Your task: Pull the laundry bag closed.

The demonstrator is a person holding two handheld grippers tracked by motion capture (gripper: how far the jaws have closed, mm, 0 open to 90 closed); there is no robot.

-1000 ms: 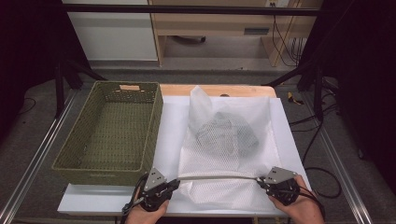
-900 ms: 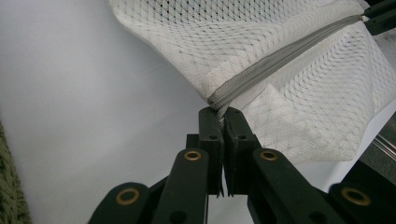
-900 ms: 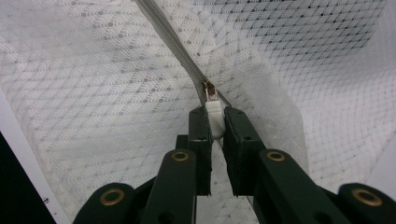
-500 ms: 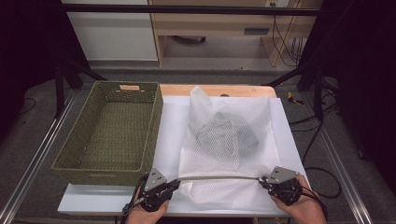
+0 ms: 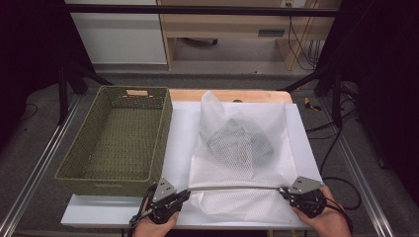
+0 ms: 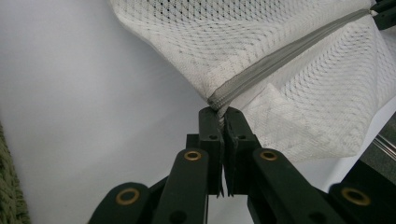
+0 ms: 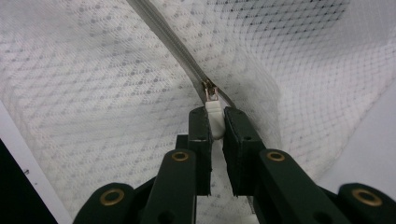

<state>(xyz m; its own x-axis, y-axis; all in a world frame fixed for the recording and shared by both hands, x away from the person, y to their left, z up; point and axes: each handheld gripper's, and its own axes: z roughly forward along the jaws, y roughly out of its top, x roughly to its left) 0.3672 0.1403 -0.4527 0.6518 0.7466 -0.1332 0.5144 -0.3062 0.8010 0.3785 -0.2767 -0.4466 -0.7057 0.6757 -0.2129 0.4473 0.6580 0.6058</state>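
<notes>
A white mesh laundry bag (image 5: 236, 163) holding a dark garment (image 5: 242, 140) lies at the centre of the table (image 5: 178, 133), right of the olive woven basket (image 5: 118, 140). At lower left the left hand-held gripper (image 5: 184, 193) pinches the end of the grey zipper (image 6: 285, 53); at lower right the right hand-held gripper (image 5: 285, 193) pinches the white zipper pull (image 7: 213, 114), with the zipper stretched taut between them.

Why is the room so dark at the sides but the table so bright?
High view: light falls on the white table and mesh bag; black curtains darken the edges. Left gripper view: the table glares white, and the zipper is sharp. Right gripper view: the mesh looks soft and blurry, and the zipper pull is clearer.
</notes>
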